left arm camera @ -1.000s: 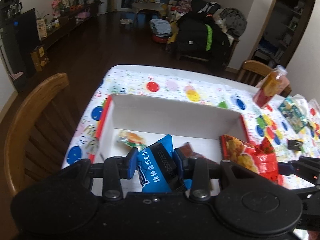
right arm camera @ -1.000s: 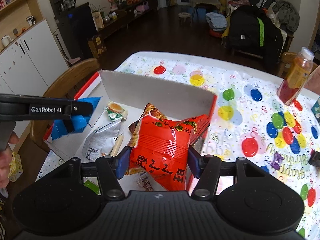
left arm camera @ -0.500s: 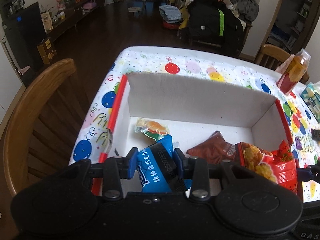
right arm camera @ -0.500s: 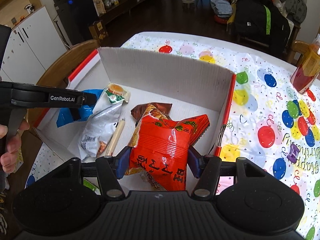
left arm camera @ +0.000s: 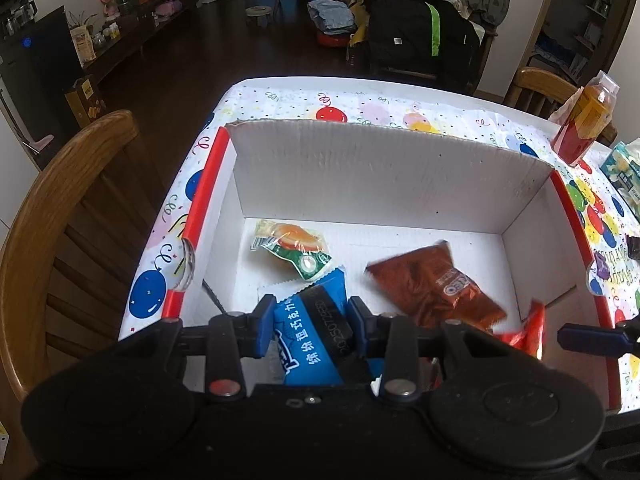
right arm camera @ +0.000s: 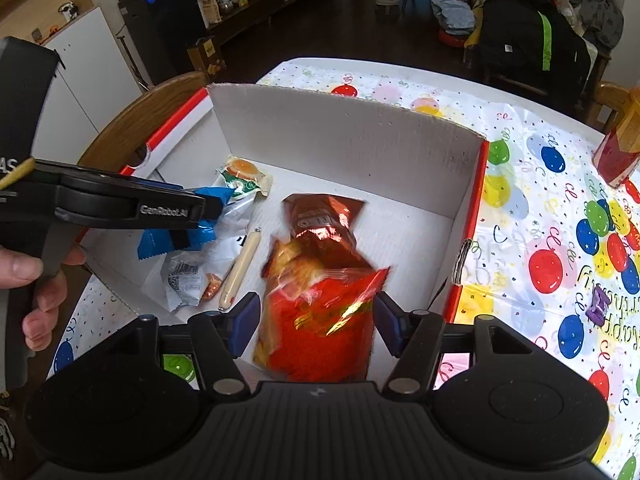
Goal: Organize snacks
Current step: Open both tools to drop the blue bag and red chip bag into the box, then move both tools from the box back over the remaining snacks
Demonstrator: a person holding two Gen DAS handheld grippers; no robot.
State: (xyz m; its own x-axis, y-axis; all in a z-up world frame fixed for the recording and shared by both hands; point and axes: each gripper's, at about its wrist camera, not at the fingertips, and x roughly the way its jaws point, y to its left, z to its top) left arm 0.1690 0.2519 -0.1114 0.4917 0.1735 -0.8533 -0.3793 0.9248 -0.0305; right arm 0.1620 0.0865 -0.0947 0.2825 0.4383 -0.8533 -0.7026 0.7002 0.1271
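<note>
Left tongs (left arm camera: 308, 320) are clamped on the blue wafer packet (left arm camera: 310, 334); its lower end is hidden behind the tong body, bottom centre of the left wrist view. Right tongs (right arm camera: 316, 326) are seen spread, pads clear of the red chip bag (right arm camera: 320, 320), which is motion-blurred; whether it rests on the box floor cannot be told. In the left view only a red sliver of that bag shows at lower right.

The white cardboard box (left arm camera: 384, 168) sits on the tabletop (left arm camera: 400, 108), near wall cut off below the frame. Inside: brown packet (left arm camera: 436, 288) right of centre, orange-green candy pack (left arm camera: 292, 246) left of centre, sausage stick (right arm camera: 240, 272) and a crumpled white wrapper (right arm camera: 188, 276) partly covered by the left tongs in the right view. Print on the packets is mostly unreadable.

Bare box floor is seen along the far wall and far right corner. Juice bottle (left arm camera: 584, 120) stands well clear, upper right.
</note>
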